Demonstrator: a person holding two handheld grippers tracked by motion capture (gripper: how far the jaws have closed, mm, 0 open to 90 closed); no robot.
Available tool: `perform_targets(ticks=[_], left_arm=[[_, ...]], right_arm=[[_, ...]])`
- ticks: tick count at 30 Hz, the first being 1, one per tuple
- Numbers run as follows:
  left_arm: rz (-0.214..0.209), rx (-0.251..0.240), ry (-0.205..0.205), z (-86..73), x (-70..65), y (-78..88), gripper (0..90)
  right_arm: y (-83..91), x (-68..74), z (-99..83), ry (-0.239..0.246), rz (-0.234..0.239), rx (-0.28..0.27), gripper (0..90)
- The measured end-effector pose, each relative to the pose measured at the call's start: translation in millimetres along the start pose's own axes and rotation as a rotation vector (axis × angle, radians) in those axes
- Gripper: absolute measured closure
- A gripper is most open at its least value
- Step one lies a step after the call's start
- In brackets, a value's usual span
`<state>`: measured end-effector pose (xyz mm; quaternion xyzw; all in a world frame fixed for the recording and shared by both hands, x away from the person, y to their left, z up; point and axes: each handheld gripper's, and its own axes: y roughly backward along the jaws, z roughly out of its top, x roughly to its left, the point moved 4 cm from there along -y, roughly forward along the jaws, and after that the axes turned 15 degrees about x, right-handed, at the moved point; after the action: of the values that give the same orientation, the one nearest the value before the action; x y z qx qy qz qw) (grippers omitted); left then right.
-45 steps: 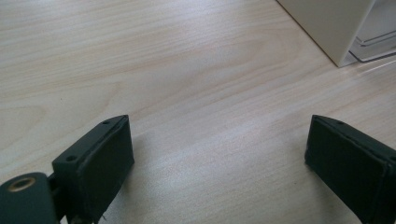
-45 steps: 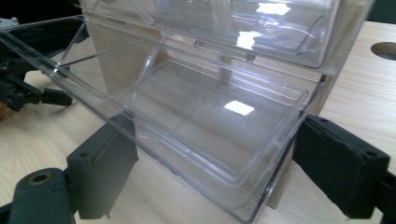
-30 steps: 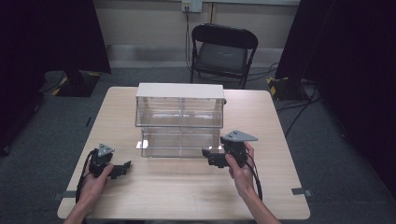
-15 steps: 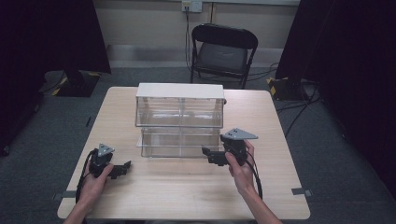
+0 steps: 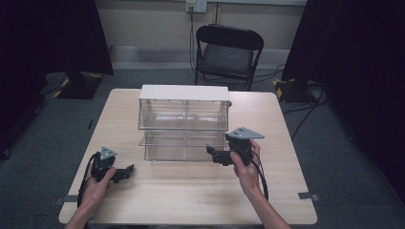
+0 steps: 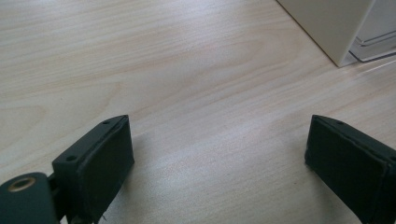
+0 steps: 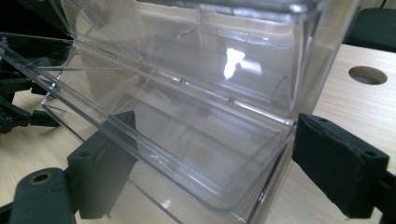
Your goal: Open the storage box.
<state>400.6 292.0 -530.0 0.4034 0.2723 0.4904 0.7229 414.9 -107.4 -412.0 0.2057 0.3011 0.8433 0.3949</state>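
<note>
Clear plastic drawer unit (image 5: 184, 121), mid-table; lower drawer (image 5: 184, 145) now pushed further in (nearly closed); right gripper (image 5: 216, 155) at its front, jaws spread, empty; left gripper (image 5: 125, 171) beside, open, idle.

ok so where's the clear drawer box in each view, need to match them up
High view: the clear drawer box stands mid-table, its bottom drawer pulled toward the person, beside the right gripper.
Left gripper view: its white corner sits at the top right, beyond the open jaws.
Right gripper view: it spreads across the picture, with the drawer between the open jaws.
Shared landmark: the pale wooden table.
</note>
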Motion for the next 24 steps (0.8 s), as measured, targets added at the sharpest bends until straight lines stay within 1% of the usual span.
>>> perform_targets(ticks=[4, 10, 12, 17, 21, 24], left_arm=[[0.0, 0.0, 0.001, 0.0, 0.0, 0.0, 7.3], [0.0, 0.0, 0.0, 0.0, 0.0, 0.0, 7.3], [0.0, 0.0, 0.001, 0.0, 0.0, 0.0, 7.3], [0.0, 0.0, 0.0, 0.0, 0.0, 0.0, 7.3], [0.0, 0.0, 0.0, 0.0, 0.0, 0.0, 7.3], [0.0, 0.0, 0.0, 0.0, 0.0, 0.0, 7.3]], right_arm=[[0.8, 0.8, 3.2, -0.002, 0.001, -0.004, 13.2], [1.3, -1.6, 9.9, -0.007, 0.001, -0.013, 13.2], [1.7, -2.0, 12.3, -0.004, -0.006, -0.016, 13.2], [2.1, -3.8, 15.7, -0.009, 0.003, -0.021, 13.2], [1.9, -5.1, 20.0, -0.009, -0.003, -0.037, 12.9], [1.3, -5.8, 20.7, -0.011, 0.003, -0.042, 12.3]])
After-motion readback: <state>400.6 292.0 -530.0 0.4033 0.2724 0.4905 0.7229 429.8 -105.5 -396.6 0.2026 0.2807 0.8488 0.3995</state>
